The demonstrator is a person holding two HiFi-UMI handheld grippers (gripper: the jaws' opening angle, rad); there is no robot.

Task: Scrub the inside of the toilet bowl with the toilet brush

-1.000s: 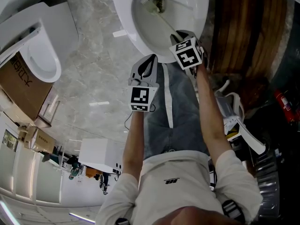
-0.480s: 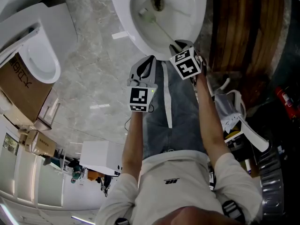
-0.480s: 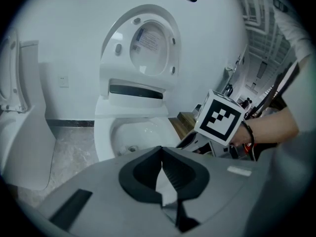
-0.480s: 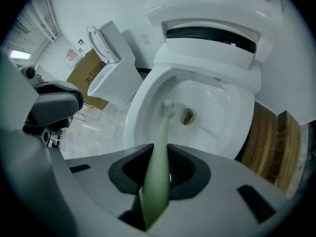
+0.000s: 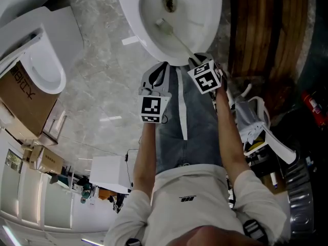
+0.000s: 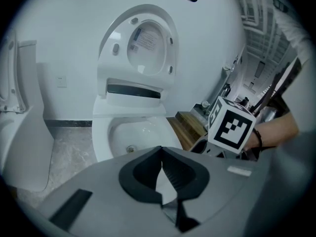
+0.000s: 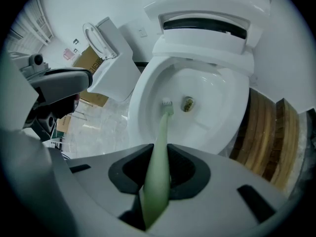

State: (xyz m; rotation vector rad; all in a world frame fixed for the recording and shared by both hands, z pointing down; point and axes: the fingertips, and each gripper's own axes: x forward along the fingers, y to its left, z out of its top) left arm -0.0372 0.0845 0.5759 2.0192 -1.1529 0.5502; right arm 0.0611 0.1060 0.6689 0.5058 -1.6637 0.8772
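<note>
- Right gripper (image 5: 195, 56) (image 7: 158, 174): jaws clamped on the handle of the toilet brush (image 5: 177, 37) (image 7: 161, 147).
- The handle is pale green. Its long axis runs from the jaws away from the person and down into the toilet bowl (image 5: 209, 22) (image 7: 140, 98), slanting slightly left in the head view.
- The bristle end points far and down. It sits low on the bowl's inner wall, just left of the drain (image 5: 169, 4) (image 7: 188, 103).
- I can't tell whether the bristles actually touch the porcelain.
- Left gripper (image 5: 164, 66) (image 6: 162, 169): jaw tips together with nothing between them. It hangs near the bowl's near rim, left of the right gripper and outside the bowl.
- The seat and lid (image 6: 145, 43) are raised upright against the wall behind the bowl.
- The floor (image 5: 102, 86) is glossy grey marble-look tile.
- A dark wooden slatted platform (image 5: 261, 29) (image 7: 269, 132) lies just right of the bowl.
- A second white toilet (image 5: 46, 60) stands well to the left, with a cardboard box (image 5: 20, 94) beside it.
- The person stands at the near rim of the bowl, both arms extended toward it.
</note>
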